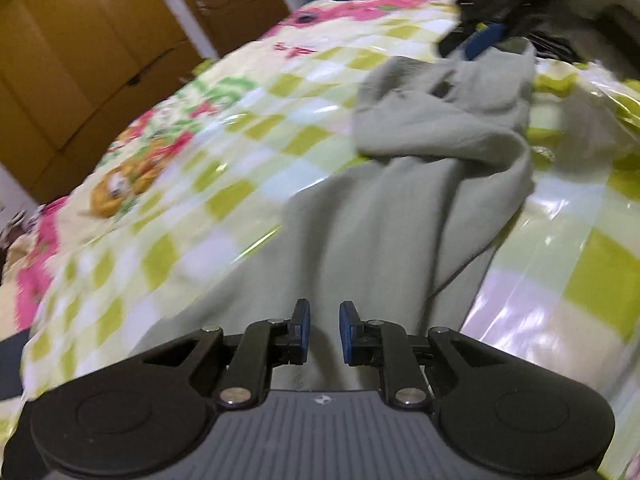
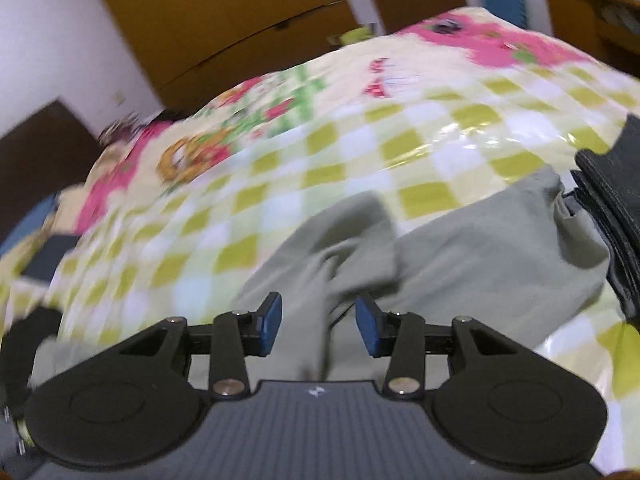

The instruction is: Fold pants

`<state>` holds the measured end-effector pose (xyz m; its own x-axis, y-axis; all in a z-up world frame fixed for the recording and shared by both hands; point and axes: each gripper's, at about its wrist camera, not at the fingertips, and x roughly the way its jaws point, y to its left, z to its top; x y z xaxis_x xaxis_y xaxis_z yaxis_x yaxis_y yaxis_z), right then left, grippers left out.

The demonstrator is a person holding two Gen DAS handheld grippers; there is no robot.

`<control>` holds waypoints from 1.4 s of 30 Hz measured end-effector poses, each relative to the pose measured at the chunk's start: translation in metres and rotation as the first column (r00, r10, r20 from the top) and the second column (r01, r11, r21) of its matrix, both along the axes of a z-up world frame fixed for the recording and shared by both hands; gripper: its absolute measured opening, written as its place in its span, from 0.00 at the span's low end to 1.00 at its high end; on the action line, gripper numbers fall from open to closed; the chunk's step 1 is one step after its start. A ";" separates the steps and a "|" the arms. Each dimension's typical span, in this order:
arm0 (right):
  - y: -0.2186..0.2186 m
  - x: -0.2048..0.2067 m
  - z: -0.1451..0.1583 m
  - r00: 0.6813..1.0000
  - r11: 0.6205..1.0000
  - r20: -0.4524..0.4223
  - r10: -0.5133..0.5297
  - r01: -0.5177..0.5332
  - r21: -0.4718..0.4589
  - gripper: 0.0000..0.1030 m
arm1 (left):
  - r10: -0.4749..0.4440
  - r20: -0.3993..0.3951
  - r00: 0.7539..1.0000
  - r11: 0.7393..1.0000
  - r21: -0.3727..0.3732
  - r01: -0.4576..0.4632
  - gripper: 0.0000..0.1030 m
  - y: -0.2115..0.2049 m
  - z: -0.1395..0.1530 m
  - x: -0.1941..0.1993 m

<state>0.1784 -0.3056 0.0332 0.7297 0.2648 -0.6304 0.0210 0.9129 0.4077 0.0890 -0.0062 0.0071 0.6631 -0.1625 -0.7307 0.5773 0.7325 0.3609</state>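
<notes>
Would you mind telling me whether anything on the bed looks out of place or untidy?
Yes: the grey-green pants lie rumpled on the checked plastic sheet, their far end bunched and folded over unevenly rather than flat.

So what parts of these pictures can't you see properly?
- Left wrist view: the far end of the pale grey-green cloth pants is covered by a dark blurred gripper.
- Right wrist view: the pants' near part hides behind the right gripper.
- Both views: the pictures on the green-checked plastic-covered bedspread are blurred.
</notes>
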 end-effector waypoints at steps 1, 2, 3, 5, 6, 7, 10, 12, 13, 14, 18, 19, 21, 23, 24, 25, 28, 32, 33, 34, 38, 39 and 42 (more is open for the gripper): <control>-0.005 0.010 -0.007 1.000 0.999 -0.014 -0.006 0.006 0.043 0.42 | -0.007 -0.008 1.000 1.000 0.003 0.007 0.31 -0.005 -0.001 0.003; -0.008 0.020 -0.013 0.999 0.997 -0.031 -0.007 0.009 0.078 0.42 | -0.011 -0.016 1.000 1.000 0.003 0.011 0.31 -0.010 -0.002 0.004; -0.010 0.028 -0.019 0.998 0.996 -0.056 -0.018 0.023 0.088 0.42 | -0.012 -0.025 1.000 1.000 0.002 0.012 0.31 -0.014 -0.003 0.006; -0.014 0.039 -0.030 0.993 0.995 -0.109 -0.053 0.061 0.073 0.44 | -0.003 -0.043 0.999 1.000 -0.005 0.003 0.31 -0.017 -0.003 0.009; -0.015 0.041 -0.035 0.992 0.994 -0.114 -0.054 0.064 0.087 0.44 | 0.002 -0.051 0.999 1.000 -0.011 -0.002 0.31 -0.018 -0.004 0.010; -0.018 0.041 -0.039 0.991 0.991 -0.119 -0.057 0.071 0.112 0.44 | 0.004 -0.056 0.998 1.000 -0.014 -0.005 0.31 -0.019 -0.004 0.011; -0.030 0.044 -0.049 0.988 0.976 -0.138 -0.071 0.097 0.196 0.33 | 0.006 -0.057 0.998 1.000 -0.008 -0.007 0.31 -0.024 -0.007 0.009; -0.036 0.044 -0.051 0.989 0.967 -0.129 -0.077 0.105 0.232 0.04 | 0.002 -0.055 0.998 1.000 -0.002 -0.002 0.31 -0.027 -0.007 0.010; -0.037 0.043 -0.048 0.990 0.965 -0.116 -0.076 0.103 0.240 0.02 | -0.003 -0.051 0.999 1.000 0.006 0.003 0.31 -0.029 -0.007 0.009; -0.039 0.042 -0.044 0.993 0.965 -0.097 -0.069 0.092 0.246 0.02 | -0.007 -0.049 0.999 1.000 0.009 0.008 0.31 -0.031 -0.006 0.009; -0.047 0.041 -0.014 0.999 0.965 -0.005 -0.045 0.044 0.258 0.01 | -0.016 -0.051 0.999 1.000 0.010 0.017 0.31 -0.037 -0.003 0.010; -0.052 0.040 -0.005 0.998 0.965 0.019 -0.054 0.047 0.257 0.01 | -0.018 -0.047 0.999 1.000 0.012 0.019 0.31 -0.039 -0.003 0.010; -0.063 0.039 0.006 0.996 0.964 0.042 -0.076 0.063 0.258 0.01 | -0.025 -0.046 0.999 1.000 0.008 0.025 0.31 -0.043 -0.002 0.008; -0.070 0.036 0.008 0.998 0.962 0.011 -0.054 0.049 0.270 0.06 | -0.035 -0.047 0.998 0.999 -0.001 0.035 0.31 -0.047 -0.001 0.006; -0.071 0.030 0.006 0.999 0.961 -0.008 -0.052 0.052 0.272 0.07 | -0.041 -0.046 0.998 0.999 -0.005 0.040 0.31 -0.048 -0.001 0.006; -0.069 0.024 0.002 0.999 0.964 -0.028 -0.044 0.050 0.262 0.07 | -0.048 -0.044 0.998 0.999 -0.011 0.048 0.31 -0.050 -0.001 0.005; -0.063 0.014 -0.020 0.995 0.962 -0.096 -0.027 0.052 0.268 0.11 | -0.060 -0.039 0.997 0.998 -0.031 0.059 0.32 -0.055 -0.001 0.007; -0.061 0.022 -0.045 0.986 0.928 -0.157 -0.060 0.113 0.354 0.28 | -0.051 -0.038 0.998 0.997 -0.064 0.049 0.32 -0.057 0.000 0.011; -0.060 0.026 -0.049 0.985 0.913 -0.160 -0.064 0.122 0.389 0.30 | -0.051 -0.038 0.998 0.996 -0.069 0.049 0.33 -0.056 0.001 0.011; -0.059 0.029 -0.052 0.984 0.902 -0.164 -0.067 0.129 0.411 0.31 | -0.051 -0.039 0.998 0.996 -0.071 0.048 0.33 -0.056 0.000 0.010; -0.057 0.041 -0.061 0.974 0.889 -0.177 -0.142 0.204 0.411 0.29 | -0.050 -0.050 0.997 0.996 -0.071 0.047 0.34 -0.055 -0.004 0.010; -0.059 0.042 -0.064 0.972 0.876 -0.174 -0.156 0.218 0.430 0.20 | -0.050 -0.051 0.997 0.996 -0.070 0.046 0.34 -0.055 -0.004 0.010; -0.066 0.044 -0.068 0.969 0.843 -0.166 -0.181 0.240 0.482 0.05 | -0.046 -0.055 0.997 0.997 -0.071 0.042 0.34 -0.056 -0.005 0.011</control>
<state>0.2224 -0.3714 -0.0349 0.7376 0.4106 -0.5360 0.2606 0.5593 0.7870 0.0999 -0.0619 0.0017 0.6117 -0.2429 -0.7529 0.6278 0.7281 0.2752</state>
